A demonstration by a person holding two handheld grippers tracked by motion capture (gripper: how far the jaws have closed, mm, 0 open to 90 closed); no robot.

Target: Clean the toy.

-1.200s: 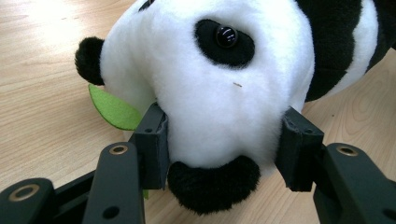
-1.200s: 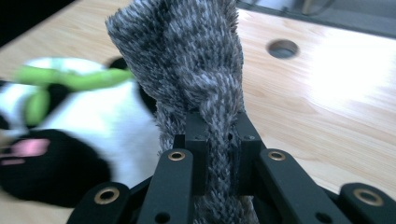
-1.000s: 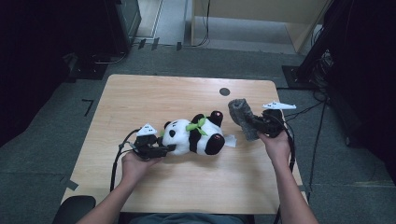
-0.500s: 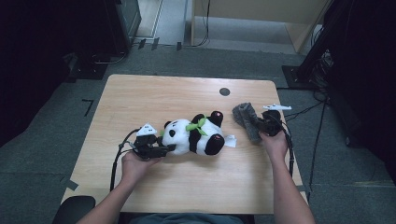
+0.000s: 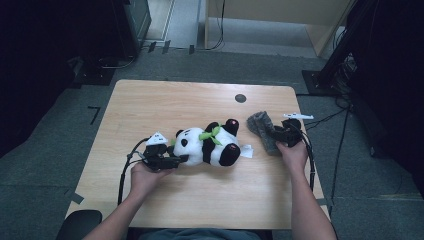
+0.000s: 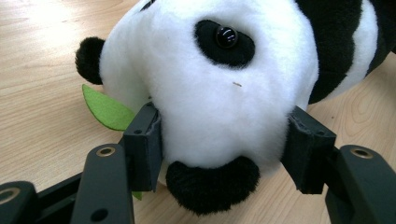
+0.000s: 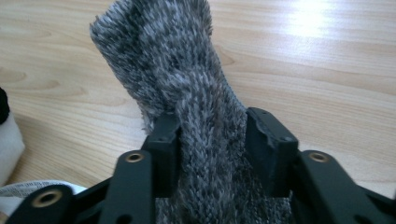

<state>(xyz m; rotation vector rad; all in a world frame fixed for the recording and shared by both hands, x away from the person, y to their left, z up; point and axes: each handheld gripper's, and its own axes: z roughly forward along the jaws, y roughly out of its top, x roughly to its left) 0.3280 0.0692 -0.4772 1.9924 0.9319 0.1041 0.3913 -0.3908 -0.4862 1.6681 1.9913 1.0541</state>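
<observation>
A black-and-white panda plush (image 5: 210, 145) with a green leaf collar lies on its side in the middle of the wooden table (image 5: 165, 105). My left gripper (image 5: 176, 159) is shut on the panda's head (image 6: 210, 98), one jaw on each side of the muzzle. At the right, a fuzzy grey knitted cloth (image 5: 262, 130) lies on the table. My right gripper (image 5: 272, 134) is shut on that grey cloth (image 7: 196, 107), which bunches between the jaws and spreads out beyond them.
A small dark round hole (image 5: 240, 98) sits near the table's far edge. A white label (image 5: 246, 151) sticks out by the panda's foot. Black cables trail from both grippers. Dark equipment stands on the floor around the table.
The right gripper has lowered the grey cloth from a raised, upright hold down onto the table. The left gripper and panda have stayed in place.
</observation>
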